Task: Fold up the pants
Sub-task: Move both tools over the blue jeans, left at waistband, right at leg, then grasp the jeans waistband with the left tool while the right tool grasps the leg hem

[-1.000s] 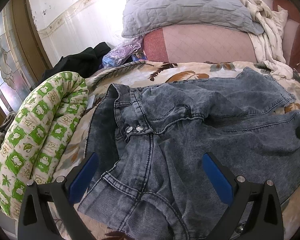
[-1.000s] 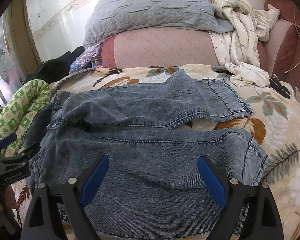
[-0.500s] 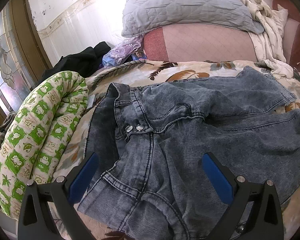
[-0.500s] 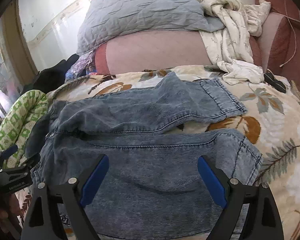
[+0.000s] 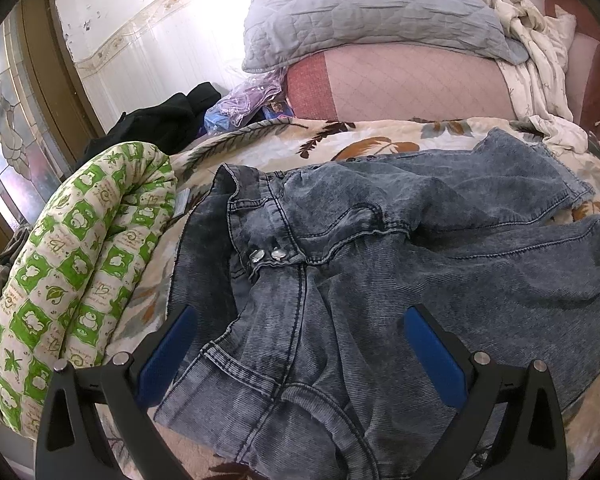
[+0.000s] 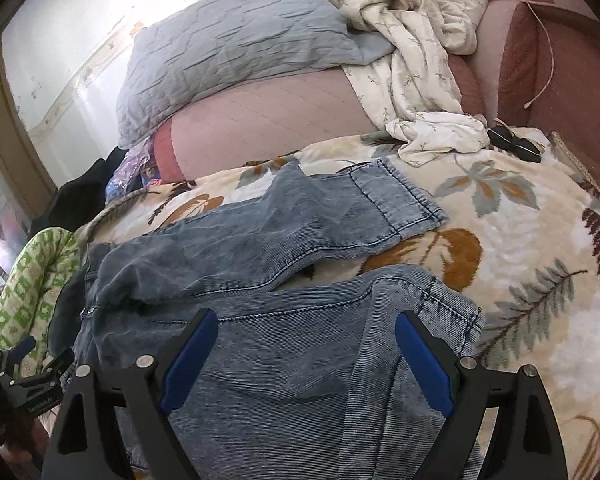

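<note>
Denim, grey-blue and stone-washed: pants (image 5: 380,272) spread on the bed (image 6: 540,248), unfolded, long axis running left to right, waistband (image 5: 256,216) at the left end, two legs reaching right. Far leg (image 6: 340,216) angled away, its hem at the far right; near leg (image 6: 340,340) lying closest, a strip of floral blanket showing between the two.

Left gripper (image 5: 296,354) hovering over the waistband end, jaws wide, nothing between them, snap buttons (image 5: 268,255) just beyond. Right gripper (image 6: 306,354) hovering over the near leg, jaws likewise wide and empty, hem (image 6: 456,312) just to its right. By position, left hand nearer the waist, right hand nearer the leg ends. Probably a lengthwise fold first, one leg onto the other, so a pinch at waist edge and hem at once.

Around: rolled green-and-white quilt (image 5: 80,256) at the far left beside the waistband, black garment (image 5: 164,120) behind it, grey pillow (image 5: 372,12) atop a pink cushion (image 5: 412,80) at the far side, crumpled cream cloth (image 6: 420,60) to the far right, tiled wall beyond.
</note>
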